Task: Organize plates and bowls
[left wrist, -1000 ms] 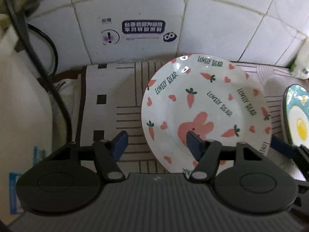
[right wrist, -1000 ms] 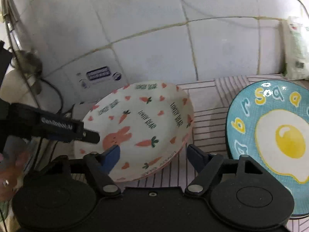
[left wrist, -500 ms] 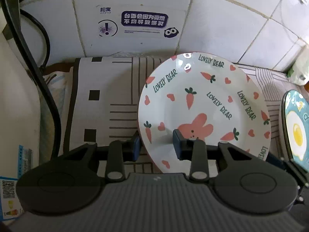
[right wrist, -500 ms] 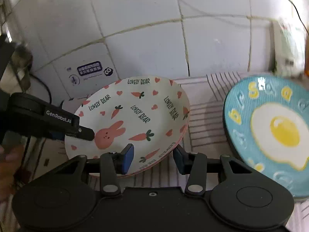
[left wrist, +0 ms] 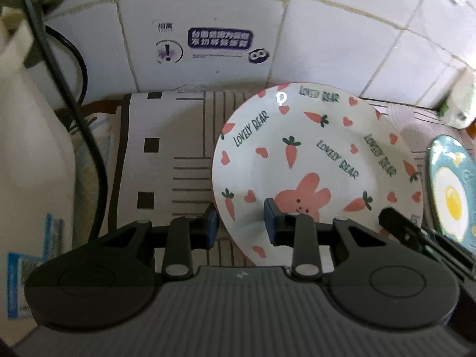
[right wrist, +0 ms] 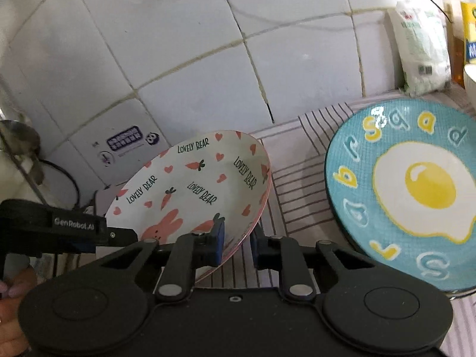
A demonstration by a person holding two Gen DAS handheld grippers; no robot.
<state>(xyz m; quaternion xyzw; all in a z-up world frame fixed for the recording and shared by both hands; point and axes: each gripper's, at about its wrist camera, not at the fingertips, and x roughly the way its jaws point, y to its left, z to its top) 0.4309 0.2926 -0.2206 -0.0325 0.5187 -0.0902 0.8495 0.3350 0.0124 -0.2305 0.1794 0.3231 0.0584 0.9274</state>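
A white plate with a pink rabbit, carrots and "LOVELY BEAR" lettering point(left wrist: 315, 154) is held tilted above the striped cloth point(left wrist: 178, 160). My left gripper point(left wrist: 240, 226) is shut on its near left rim. My right gripper point(right wrist: 237, 242) is shut on its near right rim, and the plate shows in that view too point(right wrist: 202, 184). A blue plate with a fried-egg picture point(right wrist: 413, 190) lies to the right on the cloth; its edge shows in the left wrist view point(left wrist: 450, 190).
A white tiled wall point(right wrist: 184, 44) with a purple sticker point(left wrist: 220, 40) stands close behind. A white container point(left wrist: 32, 160) and a black cable point(left wrist: 86, 136) are at the left. A white bag point(right wrist: 422, 47) and a yellow box point(right wrist: 470, 38) stand at the back right.
Both grippers have closed from open onto the rabbit plate's rim. The plate has lifted and tilted off the cloth.
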